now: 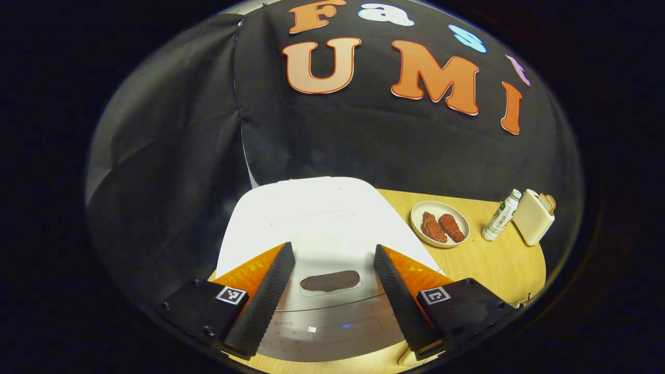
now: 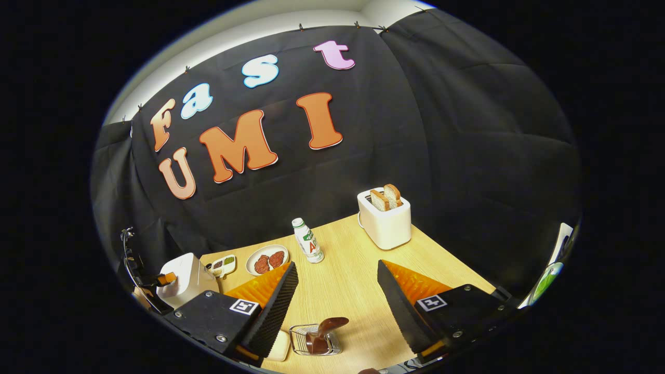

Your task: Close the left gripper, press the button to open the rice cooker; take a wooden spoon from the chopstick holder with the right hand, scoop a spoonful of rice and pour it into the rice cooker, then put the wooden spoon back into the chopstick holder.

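Observation:
The white rice cooker (image 1: 317, 218) lies right below my left gripper (image 1: 333, 248), lid down. Its dark oval button (image 1: 330, 281) sits between the two spread fingers, and the gripper is open and holds nothing. In the right gripper view the cooker (image 2: 187, 278) stands at the far left of the table with the other gripper (image 2: 165, 279) at it. My right gripper (image 2: 336, 265) is open and empty above the wooden table (image 2: 353, 280). Just below it stands the wire chopstick holder (image 2: 298, 340) with the brown wooden spoon (image 2: 327, 328) in it.
A plate with two pieces of red meat (image 2: 267, 259), a small bottle (image 2: 307, 240) and a white toaster with bread (image 2: 385, 221) stand along the back of the table. A small divided dish (image 2: 223, 265) lies beside the cooker. A pale object (image 2: 278, 345) sits left of the holder.

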Available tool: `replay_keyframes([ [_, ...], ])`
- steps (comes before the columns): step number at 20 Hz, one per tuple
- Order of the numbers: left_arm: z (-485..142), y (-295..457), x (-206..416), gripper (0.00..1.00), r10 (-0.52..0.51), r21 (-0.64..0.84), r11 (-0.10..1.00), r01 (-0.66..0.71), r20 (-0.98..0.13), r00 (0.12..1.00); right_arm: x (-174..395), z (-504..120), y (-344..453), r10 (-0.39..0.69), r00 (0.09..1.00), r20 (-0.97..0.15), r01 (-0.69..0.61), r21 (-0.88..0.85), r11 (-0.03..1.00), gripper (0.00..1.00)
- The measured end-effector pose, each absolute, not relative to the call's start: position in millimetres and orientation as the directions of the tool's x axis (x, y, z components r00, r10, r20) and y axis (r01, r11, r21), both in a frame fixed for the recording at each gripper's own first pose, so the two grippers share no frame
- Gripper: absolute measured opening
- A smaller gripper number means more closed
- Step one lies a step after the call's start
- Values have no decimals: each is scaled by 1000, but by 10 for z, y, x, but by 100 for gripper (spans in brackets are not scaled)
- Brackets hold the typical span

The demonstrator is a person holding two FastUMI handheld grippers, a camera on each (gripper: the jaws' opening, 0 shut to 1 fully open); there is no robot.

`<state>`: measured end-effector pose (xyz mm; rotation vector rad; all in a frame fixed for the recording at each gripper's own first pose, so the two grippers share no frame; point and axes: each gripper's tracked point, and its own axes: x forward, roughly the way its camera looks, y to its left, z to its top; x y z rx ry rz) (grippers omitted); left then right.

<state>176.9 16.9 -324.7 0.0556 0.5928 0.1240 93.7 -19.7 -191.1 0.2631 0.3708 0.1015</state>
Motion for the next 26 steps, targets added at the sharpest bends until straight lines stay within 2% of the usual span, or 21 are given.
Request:
replay_keyframes([
  [9,-3012,150,1702,100,193,108,981,-160,-519,833,1004,-1700,-242,129,944,-303,-57,233,971,95],
  [15,-1964,-114,1524,100,108,1,993,-116,-360,926,1071,-1407,-266,122,961,-249,-75,191,979,95],
  [20,-950,-178,1263,100,72,10,997,-71,-226,971,1033,-1056,-232,127,975,-182,-97,165,982,95],
  [23,-512,-147,987,100,85,32,996,-81,-154,984,950,-795,-235,131,982,-139,-109,153,982,95],
  [26,-195,-183,732,100,74,21,997,-73,-89,993,839,-529,-365,104,992,-68,-100,61,993,95],
])
